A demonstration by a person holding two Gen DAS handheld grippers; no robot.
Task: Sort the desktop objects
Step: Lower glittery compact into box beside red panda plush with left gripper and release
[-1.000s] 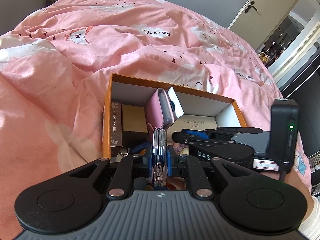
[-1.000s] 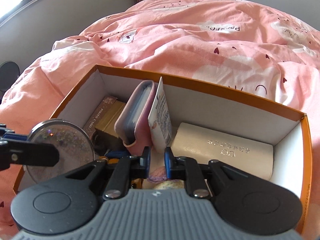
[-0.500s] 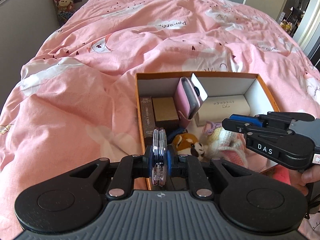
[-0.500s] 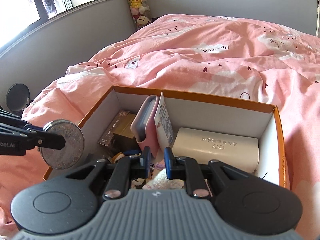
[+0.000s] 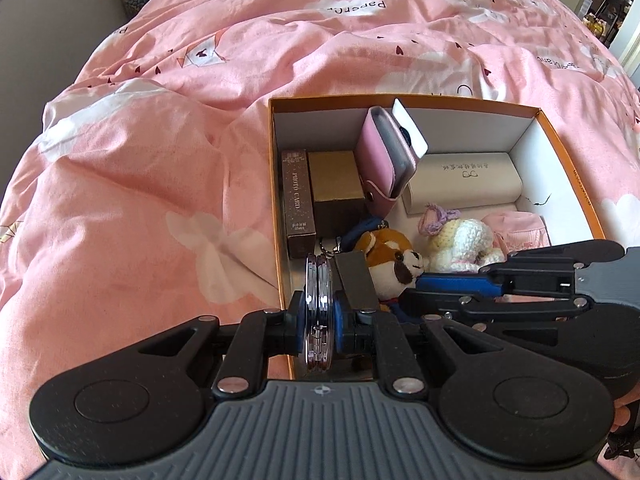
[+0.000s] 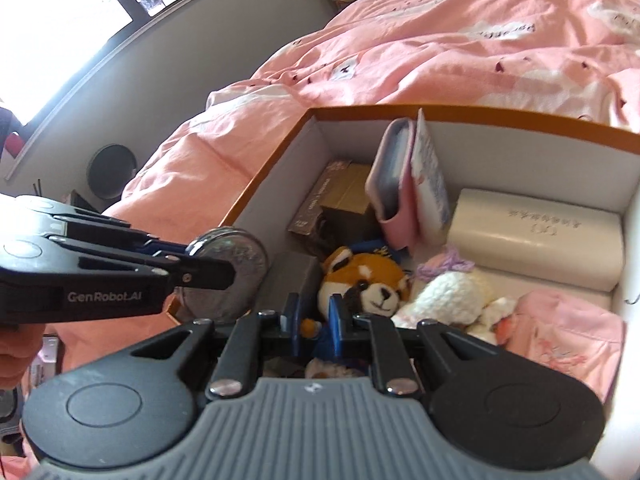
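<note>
While the orange-rimmed box [image 5: 568, 148] sits on the pink duvet [image 5: 140, 160] with most of its contents already packed, the left gripper [image 5: 319, 316] hangs over its near-left corner, clenched on a round compact mirror [image 5: 319, 312] held edge-on between the pads. From the right wrist view that same disc shows its glittery face [image 6: 228, 268], just above the box's left wall, so I judge it is being brought in to be set down with the rest. Holding it upright on edge makes sense: it could slip into the narrow free strip near the photo card box [image 5: 298, 200] and the gold box [image 5: 338, 188], which lie flat along the left wall. A pink case [image 5: 386, 160] leans upright in the middle, propped by a white card behind it, and the cream glasses case [image 5: 464, 182] lies along the far-right side. Near the front rest a red panda plush [image 6: 366, 284] and a crocheted doll [image 6: 452, 296]. The right gripper [image 6: 312, 318] hovers low over the plush, its jaws a little apart and grasping nothing, perhaps ready to steady things.
</note>
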